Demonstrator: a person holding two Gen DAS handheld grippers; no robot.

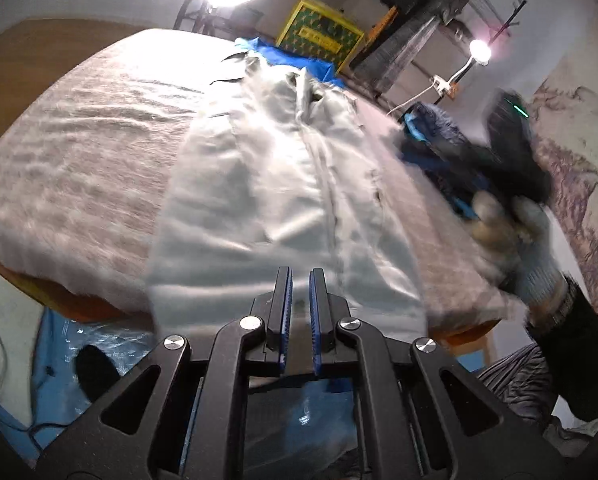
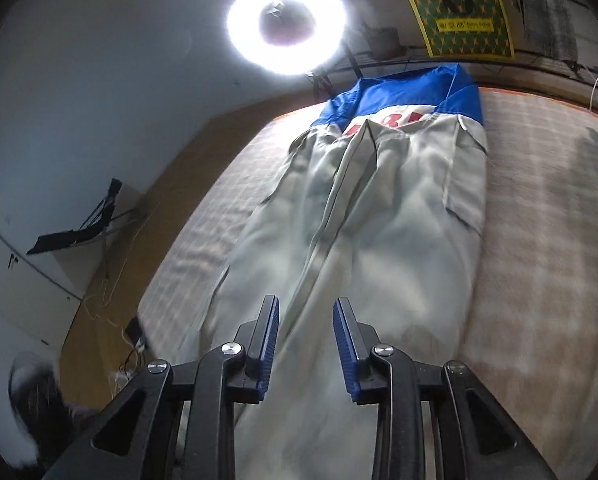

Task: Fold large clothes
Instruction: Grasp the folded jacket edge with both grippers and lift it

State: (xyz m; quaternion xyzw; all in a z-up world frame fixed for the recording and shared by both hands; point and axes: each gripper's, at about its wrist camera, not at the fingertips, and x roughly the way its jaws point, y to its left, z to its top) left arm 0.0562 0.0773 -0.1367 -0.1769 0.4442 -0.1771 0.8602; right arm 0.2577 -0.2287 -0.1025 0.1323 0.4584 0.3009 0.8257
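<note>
A large pale grey-green jacket (image 1: 275, 184) lies flat and lengthwise on the bed, zip up the middle. Its far end is blue (image 2: 399, 92) with red letters. My left gripper (image 1: 299, 270) hovers over the near hem, jaws shut to a thin slit with no cloth in them. My right gripper (image 2: 305, 300) is open above the jacket (image 2: 379, 220) near its zip line, with nothing between the pads. In the left wrist view a gloved hand (image 1: 527, 240) holds the blurred right tool at the bed's right edge.
The bed carries a grey checked blanket (image 1: 79, 140) with bare stretches on both sides of the jacket. A dark blue heap of clothes (image 1: 431, 120) sits at the right edge. A ring light (image 2: 287, 24) and a yellow-green box (image 2: 463, 24) stand beyond the far end.
</note>
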